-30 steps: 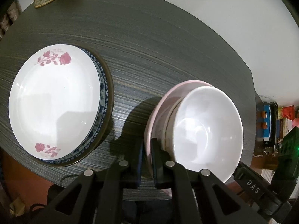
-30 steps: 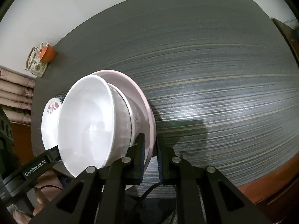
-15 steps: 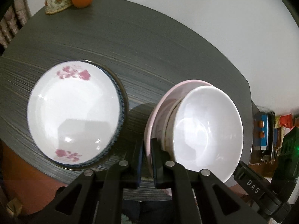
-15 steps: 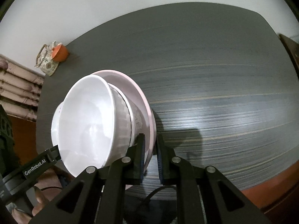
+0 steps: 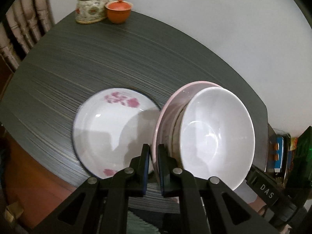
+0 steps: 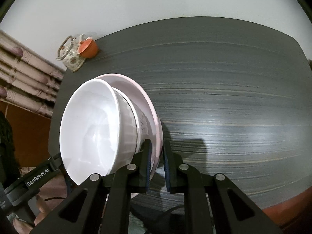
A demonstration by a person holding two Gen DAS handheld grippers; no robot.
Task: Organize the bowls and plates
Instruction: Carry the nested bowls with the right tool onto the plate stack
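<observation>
Both grippers hold one pink plate (image 5: pixel 167 113) by opposite rims, with stacked white bowls (image 5: pixel 216 134) sitting on it. My left gripper (image 5: pixel 153 156) is shut on the plate's near rim. My right gripper (image 6: pixel 156 152) is shut on the pink plate (image 6: pixel 154 115) too, with the white bowls (image 6: pixel 91 128) to its left. The load hangs above the dark table (image 5: pixel 97 58). A white plate with pink flowers (image 5: pixel 109 128) lies on a blue-rimmed plate on the table, partly under the held pink plate's left edge.
A floral teapot (image 5: pixel 91 5) and an orange lidded cup (image 5: pixel 119 11) stand at the table's far corner; they also show in the right wrist view (image 6: pixel 87 47). A white wall runs behind the table. A chair back (image 5: pixel 25 27) is at the left.
Both grippers have carried the pink plate with the bowls leftward, so it now overlaps the flowered plate's right side. The teapot has come further into view. Both grips are unchanged.
</observation>
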